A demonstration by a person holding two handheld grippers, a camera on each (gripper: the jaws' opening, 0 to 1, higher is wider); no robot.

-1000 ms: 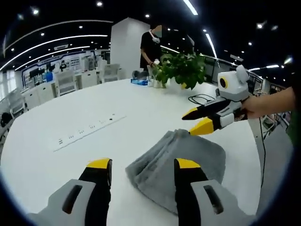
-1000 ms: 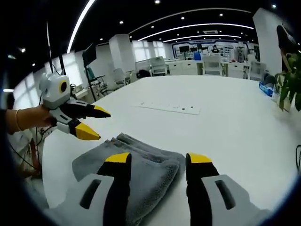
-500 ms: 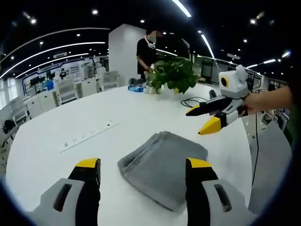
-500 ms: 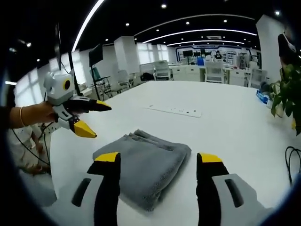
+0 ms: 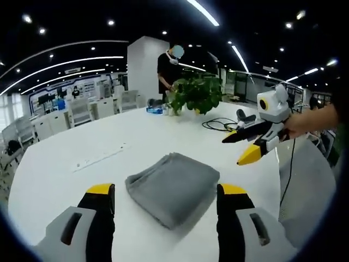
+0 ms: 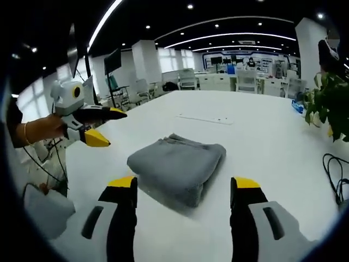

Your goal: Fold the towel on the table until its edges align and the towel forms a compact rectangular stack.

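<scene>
A grey towel (image 5: 172, 186) lies folded into a thick rectangular stack on the white table (image 5: 65, 180); the right gripper view shows the same towel (image 6: 177, 167) just beyond the jaws. My left gripper (image 5: 163, 199) is open, raised above the table short of the towel, with nothing between its jaws. My right gripper (image 6: 184, 188) is open too, held back from the towel's near edge. The right gripper (image 5: 252, 144) also hangs in the air to the towel's right in the left gripper view. The left gripper (image 6: 98, 128) shows held by a hand, left of the towel.
A white power strip (image 5: 101, 158) lies on the table beyond the towel. A potted plant (image 5: 196, 93) and a black cable (image 5: 218, 124) sit at the far side, where a person (image 5: 170, 65) stands. Desks and chairs fill the room behind.
Both grippers have pulled back and away from the towel, which now lies free and further from the jaws. The towel keeps its folded shape.
</scene>
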